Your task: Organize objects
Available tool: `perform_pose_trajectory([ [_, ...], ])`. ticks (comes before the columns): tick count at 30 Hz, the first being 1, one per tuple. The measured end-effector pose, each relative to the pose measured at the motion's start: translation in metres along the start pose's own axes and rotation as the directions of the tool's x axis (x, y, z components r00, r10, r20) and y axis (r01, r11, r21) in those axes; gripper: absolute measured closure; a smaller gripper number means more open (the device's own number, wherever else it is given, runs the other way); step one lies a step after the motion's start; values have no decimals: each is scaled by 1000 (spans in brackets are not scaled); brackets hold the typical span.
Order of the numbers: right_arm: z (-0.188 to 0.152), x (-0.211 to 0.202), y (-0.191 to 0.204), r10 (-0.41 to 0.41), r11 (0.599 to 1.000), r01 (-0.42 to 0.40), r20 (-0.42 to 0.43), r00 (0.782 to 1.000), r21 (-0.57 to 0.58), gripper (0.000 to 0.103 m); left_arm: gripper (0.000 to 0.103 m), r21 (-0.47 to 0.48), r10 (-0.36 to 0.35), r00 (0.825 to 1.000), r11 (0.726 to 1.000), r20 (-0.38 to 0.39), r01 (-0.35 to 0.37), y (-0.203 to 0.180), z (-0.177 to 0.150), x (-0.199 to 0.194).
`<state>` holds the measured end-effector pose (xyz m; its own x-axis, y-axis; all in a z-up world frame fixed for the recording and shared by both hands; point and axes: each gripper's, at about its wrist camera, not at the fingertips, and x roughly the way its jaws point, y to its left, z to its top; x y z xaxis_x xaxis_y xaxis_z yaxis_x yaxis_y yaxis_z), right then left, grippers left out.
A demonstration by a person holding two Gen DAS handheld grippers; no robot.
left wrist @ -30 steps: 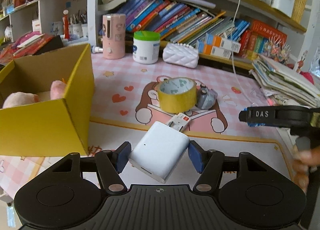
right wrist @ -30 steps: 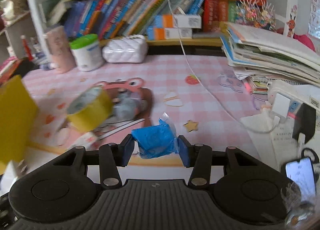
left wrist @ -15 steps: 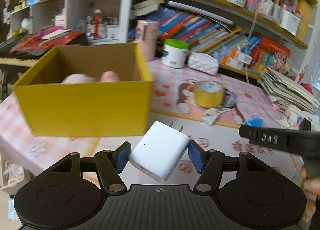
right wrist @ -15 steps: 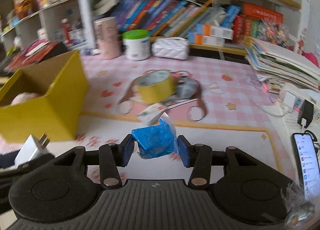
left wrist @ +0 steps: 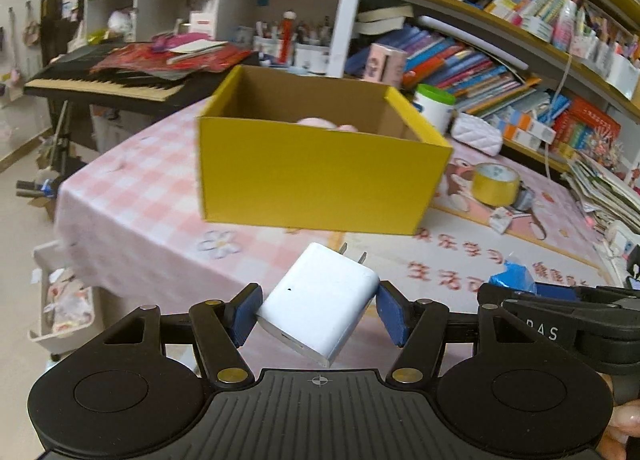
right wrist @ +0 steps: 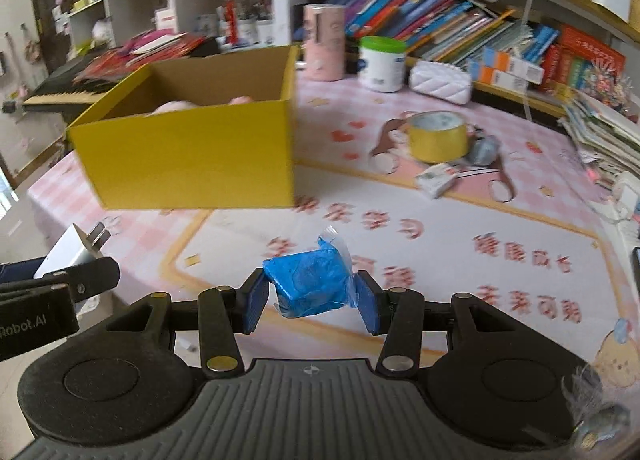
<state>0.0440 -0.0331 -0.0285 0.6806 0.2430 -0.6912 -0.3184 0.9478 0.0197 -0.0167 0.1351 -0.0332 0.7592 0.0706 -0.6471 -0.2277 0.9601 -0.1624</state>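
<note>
Left wrist view shows the white charger pinched between the blue pads of the left gripper, tilted with its two prongs pointing up and away toward the yellow box, which stands ahead on the pink checked tablecloth. Right wrist view shows the blue wrapped packet squeezed in the narrow jaws of the right gripper, held above the tablecloth with the same box up and to the left. Something pink already lies inside the box, only its top showing over the wall. Both loads hang short of the box's near wall, so neither is over the opening yet. Judging from this, the main risk is the charger: it is gripped on a slant across smooth sides, and a knock against the box wall could twist it out of the pads. The packet's loose film wrapping looks slippery and might slide free if squeezed unevenly. Two grippers arriving side by side could also bump one another above the opening. Further right on the table wait a yellow tape roll and a small white carton, not yet put away.
</note>
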Motion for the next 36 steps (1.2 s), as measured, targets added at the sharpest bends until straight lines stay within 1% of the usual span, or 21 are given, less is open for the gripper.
perform_pose_trajectory([
  [6, -5, -5, 32, 32, 999, -32, -1, 999, -23, 58, 41, -14, 23, 1000, 1000, 17, -23, 26, -5, -17],
  [12, -6, -11, 53, 48, 998, -47, 6, 999, -50, 58, 41, -34, 35, 999, 999, 37, -34, 42, -7, -28],
  [17, -7, -16, 64, 51, 996, -50, 9, 999, -73, 58, 41, -36, 34, 997, 999, 63, -32, 48, -4, -34],
  [22, -3, -20, 66, 42, 995, -39, 41, 998, -87, 58, 41, -15, 18, 995, 1000, 98, -16, 44, 3, -38],
  [26, 9, -22, 66, 37, 995, -29, 87, 995, -96, 58, 41, -4, 3, 991, 1000, 137, -3, 39, 16, -40],
  [30, 31, -22, 66, 42, 994, -26, 156, 987, -108, 58, 41, 8, -8, 983, 1000, 181, 7, 34, 33, -38],
  [33, 52, -18, 65, 62, 993, -41, 197, 978, -109, 58, 41, 17, -4, 977, 1000, 213, 0, 31, 47, -34],
  [36, 71, -9, 66, 83, 991, -57, 221, 972, -123, 58, 41, 23, 9, 972, 1000, 236, -15, 29, 61, -27],
])
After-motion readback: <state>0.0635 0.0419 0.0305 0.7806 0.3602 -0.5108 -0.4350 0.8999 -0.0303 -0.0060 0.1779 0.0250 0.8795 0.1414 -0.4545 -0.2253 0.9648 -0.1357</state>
